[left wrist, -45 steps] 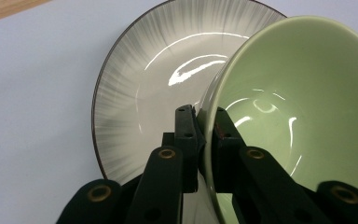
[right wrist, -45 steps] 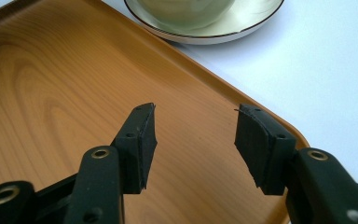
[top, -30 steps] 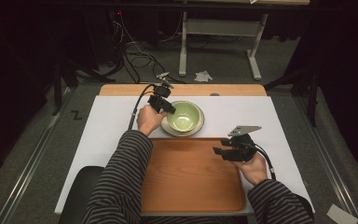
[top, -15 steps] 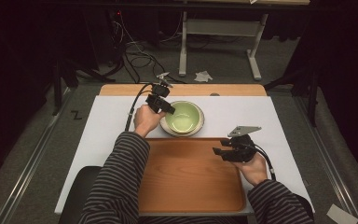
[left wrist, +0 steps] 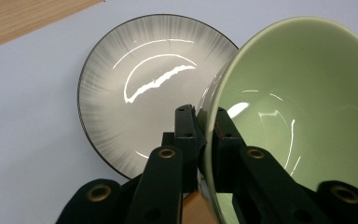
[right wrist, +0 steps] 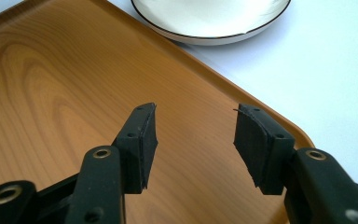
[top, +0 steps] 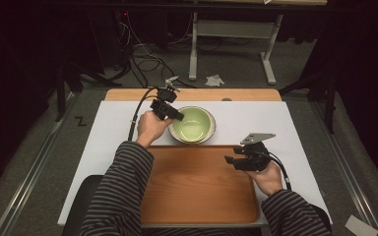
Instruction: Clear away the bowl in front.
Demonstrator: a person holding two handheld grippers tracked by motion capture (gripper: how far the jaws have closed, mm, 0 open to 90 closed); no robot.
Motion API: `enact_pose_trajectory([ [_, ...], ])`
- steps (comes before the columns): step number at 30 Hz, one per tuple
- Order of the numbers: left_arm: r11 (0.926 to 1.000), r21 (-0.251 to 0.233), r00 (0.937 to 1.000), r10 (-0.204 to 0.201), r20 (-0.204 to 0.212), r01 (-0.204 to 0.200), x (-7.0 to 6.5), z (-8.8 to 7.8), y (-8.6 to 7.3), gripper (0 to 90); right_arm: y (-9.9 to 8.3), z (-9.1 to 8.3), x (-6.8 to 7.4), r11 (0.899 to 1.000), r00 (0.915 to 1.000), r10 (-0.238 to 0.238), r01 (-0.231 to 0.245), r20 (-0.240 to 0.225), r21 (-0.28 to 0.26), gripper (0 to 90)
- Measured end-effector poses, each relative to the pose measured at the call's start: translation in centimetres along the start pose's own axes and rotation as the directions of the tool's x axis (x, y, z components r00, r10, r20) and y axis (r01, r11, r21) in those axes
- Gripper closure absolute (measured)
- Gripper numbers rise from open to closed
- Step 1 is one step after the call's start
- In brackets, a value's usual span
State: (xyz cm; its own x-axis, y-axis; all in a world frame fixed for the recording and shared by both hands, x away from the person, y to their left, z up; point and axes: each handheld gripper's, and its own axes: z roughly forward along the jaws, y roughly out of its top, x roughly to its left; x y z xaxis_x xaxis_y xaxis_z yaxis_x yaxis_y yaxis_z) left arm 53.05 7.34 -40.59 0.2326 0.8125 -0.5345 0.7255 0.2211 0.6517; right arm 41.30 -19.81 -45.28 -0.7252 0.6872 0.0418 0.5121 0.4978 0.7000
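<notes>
A pale green bowl [top: 193, 124] [left wrist: 298, 116] is held tilted above a white plate with a dark rim [left wrist: 135, 93] [right wrist: 209, 21]. My left gripper [top: 173, 114] [left wrist: 204, 128] is shut on the bowl's near-left rim, one jaw inside and one outside. The plate lies on the white table cover just beyond the wooden tray [top: 199, 184] [right wrist: 51, 84]. My right gripper [top: 232, 161] [right wrist: 193, 140] hovers over the tray's right part, open with nothing between its jaws.
The white cover [top: 108, 147] spans the table, with bare wood along the far edge [top: 128, 94]. A desk frame [top: 231, 44] and cables [top: 142, 54] stand on the floor beyond. A crumpled scrap [top: 215, 79] lies on the floor.
The bowl and left gripper have barely shifted. The right gripper stays in nearly the same spot over the tray.
</notes>
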Motion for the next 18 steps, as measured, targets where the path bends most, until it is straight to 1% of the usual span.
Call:
enact_pose_trajectory([
  [4, 1.0, 0.004, 1.0, 0.004, 0.004, -0.004, 0.1, -1.0, -0.4, 84.5, 0.0, 0.2, 0.0, 1.0, 0.9999, -0.011, 0.011, -0.001, 0.005, 50.5],
  [6, 1.0, 0.004, 1.0, 0.007, 0.003, -0.007, 0.2, -1.4, -0.6, 84.4, 0.0, 0.2, 0.0, 1.0, 1.0, -0.002, 0.002, -0.002, 0.012, 50.5],
  [9, 1.0, 0.002, 1.0, 0.0, 0.006, 0.0, 0.3, -1.6, -0.8, 84.4, 0.0, 0.2, 0.0, 1.0, 0.9999, -0.01, 0.01, -0.001, 0.01, 50.4],
  [12, 1.0, 0.0, 0.9997, -0.007, 0.022, 0.007, 0.3, -2.2, -1.1, 84.4, 0.0, 0.2, 0.1, 1.0, 0.9999, -0.009, 0.009, 0.005, 0.015, 50.0],
  [14, 1.0, 0.002, 0.9995, 0.001, 0.032, -0.001, 0.1, -2.7, -1.4, 84.4, 0.0, 0.3, 0.0, 1.0, 0.9999, -0.015, 0.015, 0.005, 0.013, 49.6],
  [16, 1.0, 0.001, 0.999, 0.004, 0.045, -0.004, -0.1, -3.1, -1.6, 84.4, 0.0, 0.2, 0.0, 1.0, 1.0, -0.006, 0.006, 0.005, 0.014, 49.5],
  [17, 1.0, 0.001, 0.999, 0.004, 0.045, -0.004, -0.1, -3.1, -1.6, 84.4, 0.0, 0.2, 0.0, 1.0, 1.0, 0.001, -0.001, 0.008, 0.015, 49.5],
  [18, 1.0, 0.002, 0.9983, 0.005, 0.058, -0.005, -0.3, -3.5, -1.8, 84.4, 0.0, 0.1, 0.0, 1.0, 1.0, 0.005, -0.005, 0.007, 0.012, 49.5],
])
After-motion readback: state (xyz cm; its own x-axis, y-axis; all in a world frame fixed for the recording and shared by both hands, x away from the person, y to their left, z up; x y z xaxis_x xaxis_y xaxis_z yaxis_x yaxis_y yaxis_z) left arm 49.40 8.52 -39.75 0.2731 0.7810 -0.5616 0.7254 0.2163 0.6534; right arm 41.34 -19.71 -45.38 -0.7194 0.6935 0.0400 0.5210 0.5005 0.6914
